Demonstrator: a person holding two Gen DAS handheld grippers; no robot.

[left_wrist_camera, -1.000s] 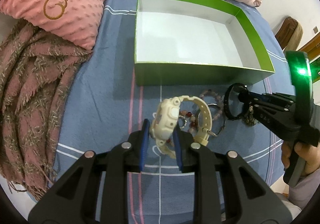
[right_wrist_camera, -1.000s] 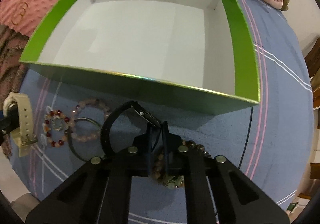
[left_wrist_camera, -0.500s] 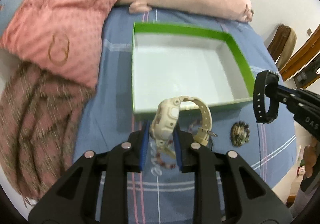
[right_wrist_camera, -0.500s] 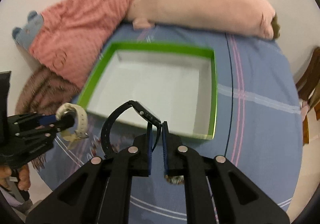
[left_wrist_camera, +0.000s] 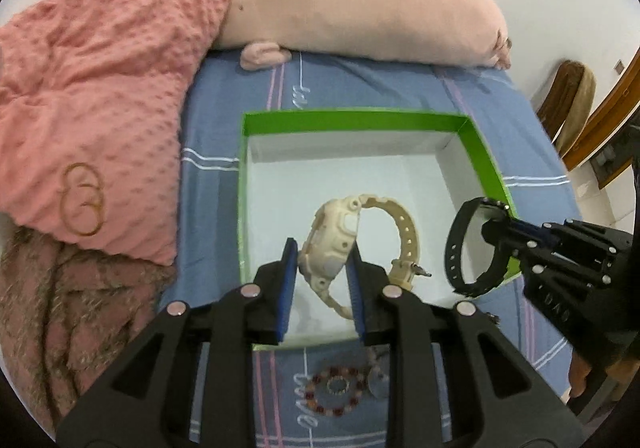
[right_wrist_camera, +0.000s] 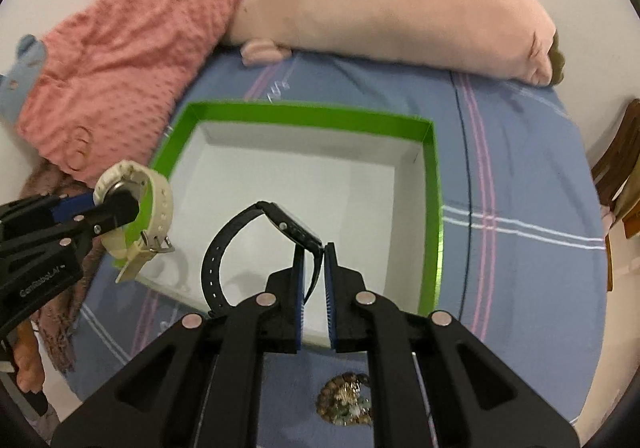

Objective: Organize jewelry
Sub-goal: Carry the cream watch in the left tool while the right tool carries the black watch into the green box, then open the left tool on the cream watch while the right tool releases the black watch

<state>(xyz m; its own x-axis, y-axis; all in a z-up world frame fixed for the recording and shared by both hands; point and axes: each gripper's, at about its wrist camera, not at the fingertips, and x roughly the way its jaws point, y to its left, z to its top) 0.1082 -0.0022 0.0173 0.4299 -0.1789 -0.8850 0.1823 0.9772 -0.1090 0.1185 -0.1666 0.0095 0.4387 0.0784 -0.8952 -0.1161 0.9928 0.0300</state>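
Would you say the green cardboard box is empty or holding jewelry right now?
Empty: the green cardboard box shows only bare white floor; both watches hang above it.

Two black handheld grippers with blue finger pads.
The left gripper (left_wrist_camera: 322,272) and right gripper (right_wrist_camera: 314,272) have angular black frames, round silver screws and white lettering; bare skin shows behind them.
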